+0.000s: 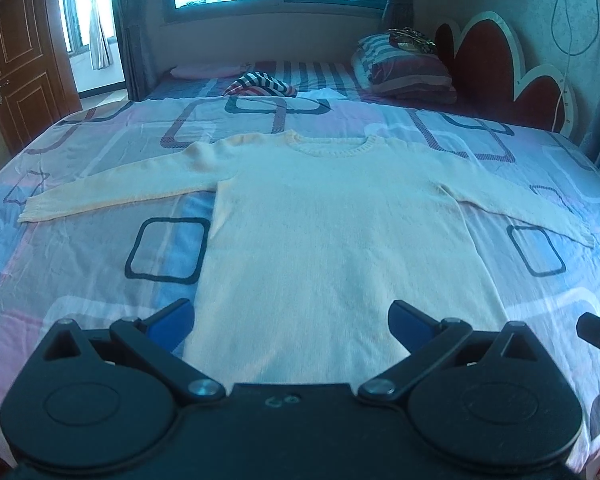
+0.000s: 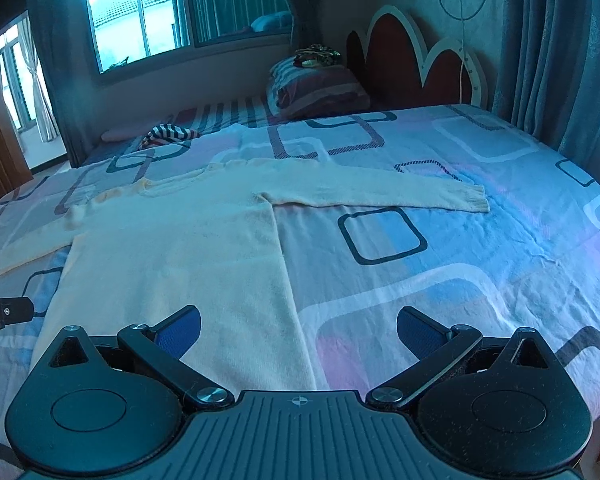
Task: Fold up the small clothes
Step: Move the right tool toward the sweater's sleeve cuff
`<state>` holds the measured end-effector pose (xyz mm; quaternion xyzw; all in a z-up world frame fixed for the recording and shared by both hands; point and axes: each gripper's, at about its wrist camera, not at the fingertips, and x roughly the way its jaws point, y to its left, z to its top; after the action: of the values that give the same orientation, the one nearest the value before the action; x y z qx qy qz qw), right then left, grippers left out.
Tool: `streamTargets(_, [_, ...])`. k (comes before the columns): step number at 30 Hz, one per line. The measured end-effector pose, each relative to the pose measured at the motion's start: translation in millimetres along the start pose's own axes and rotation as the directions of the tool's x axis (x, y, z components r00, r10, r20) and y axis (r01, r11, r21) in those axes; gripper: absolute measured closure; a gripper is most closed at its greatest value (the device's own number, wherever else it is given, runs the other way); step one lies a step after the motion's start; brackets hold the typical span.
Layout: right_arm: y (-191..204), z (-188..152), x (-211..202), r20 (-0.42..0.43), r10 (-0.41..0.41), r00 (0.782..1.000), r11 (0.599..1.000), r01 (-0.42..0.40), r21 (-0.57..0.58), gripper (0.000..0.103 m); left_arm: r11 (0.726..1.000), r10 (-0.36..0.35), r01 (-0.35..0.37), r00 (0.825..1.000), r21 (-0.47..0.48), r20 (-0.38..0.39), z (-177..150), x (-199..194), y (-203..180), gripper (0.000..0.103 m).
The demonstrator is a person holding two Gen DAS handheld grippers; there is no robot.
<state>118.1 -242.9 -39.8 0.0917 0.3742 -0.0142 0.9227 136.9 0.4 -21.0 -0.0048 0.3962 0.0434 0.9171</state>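
cream sweater laid flat, both grippers spread above its hem

a cream knit sweater lies flat and face up on the patterned bedspread, neckline toward the headboard, both sleeves stretched out to the sides. the left gripper hovers over the sweater's hem, jaws spread wide, nothing between its blue pads. the right gripper hangs over the sweater's right hem edge, jaws likewise spread and empty, one pad over the knit and the other over the bedspread. beyond the sweater's neckline sit a striped pillow and a crumpled striped cloth.
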Motion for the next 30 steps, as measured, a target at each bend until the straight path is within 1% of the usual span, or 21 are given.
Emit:
streamTargets(5, [-13, 19, 24, -0.010, 0.006, 1.000, 1.000, -0.006, 0.002, 0.000, 0.999, 0.007, -0.007, 1.000, -0.034, 0.003, 17, 17, -6, 0.000])
streamTargets(8, [-27, 31, 39, -0.018, 0.009, 1.000, 1.000, -0.008, 0.016, 0.000, 0.999, 0.000, 0.000, 1.000, -0.039, -0.002, 28, 29, -12, 0.001])
streamTargets(11, [-46, 43, 57, -0.028, 0.009, 1.000, 0.999, -0.008, 0.034, 0.000, 0.999, 0.011, -0.011, 1.000, -0.033, -0.002, 36, 41, -18, 0.001])
streamTargets(18, [-97, 64, 105, -0.050, -0.050, 0.998, 0.994, 0.054, 0.092, 0.000, 0.998, 0.023, -0.023, 1.000, -0.066, -0.001, 53, 73, -29, 0.001])
streamTargets(21, [-122, 72, 131, -0.072, -0.075, 0.995, 0.989, 0.084, 0.120, 0.000, 0.997, 0.035, -0.035, 0.999, -0.066, 0.002, 60, 86, -34, 0.001])
streamTargets(24, [-145, 78, 155, -0.086, -0.098, 0.991, 0.982, 0.111, 0.152, 0.000, 0.998, 0.031, -0.031, 0.999, -0.058, -0.008, 67, 99, -39, 0.001])
streamTargets(27, [-164, 83, 174, -0.093, -0.118, 0.989, 0.974, 0.134, 0.182, 0.000, 0.997, 0.016, -0.018, 0.999, -0.074, -0.031, 71, 112, -42, 0.001])
streamTargets(30, [-184, 87, 193, -0.100, -0.125, 0.987, 0.963, 0.146, 0.229, 0.001, 0.997, 0.032, -0.035, 0.999, -0.075, -0.034, 74, 124, -47, 0.001])
